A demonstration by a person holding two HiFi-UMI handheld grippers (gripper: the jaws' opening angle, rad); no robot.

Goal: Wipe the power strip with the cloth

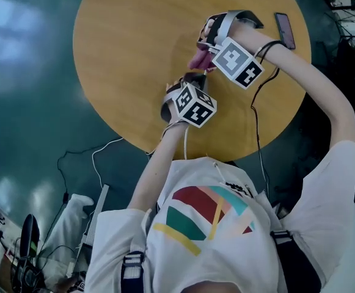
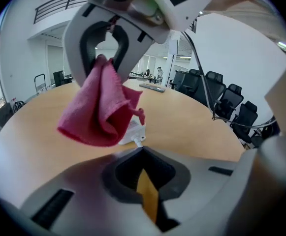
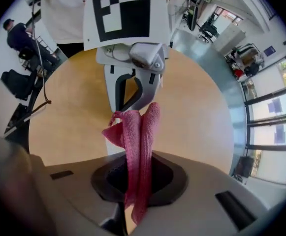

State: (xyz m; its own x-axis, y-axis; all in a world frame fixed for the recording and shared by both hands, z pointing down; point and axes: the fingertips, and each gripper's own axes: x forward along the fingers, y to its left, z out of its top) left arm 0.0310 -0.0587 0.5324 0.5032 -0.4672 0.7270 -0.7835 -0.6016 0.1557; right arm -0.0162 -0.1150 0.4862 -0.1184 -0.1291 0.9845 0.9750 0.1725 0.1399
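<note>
While the right tongs (image 3: 135,157) pinch the pink cloth (image 3: 142,129), the left tongs (image 2: 143,151) sit drawn together beside the power strip (image 2: 133,132).

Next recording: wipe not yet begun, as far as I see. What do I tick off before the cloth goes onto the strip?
1. Cloth clamped in right gripper: ok, jaws shut on it.
2. Power strip lying on table: ok, its white end shows under the cloth.
3. Cloth touching the strip: cannot tell; it hangs just over it.
4. Left gripper steadying the strip: cannot tell; jaws together at its cord end.
5. Phone out of the way: ok, apart near the table edge.
</note>
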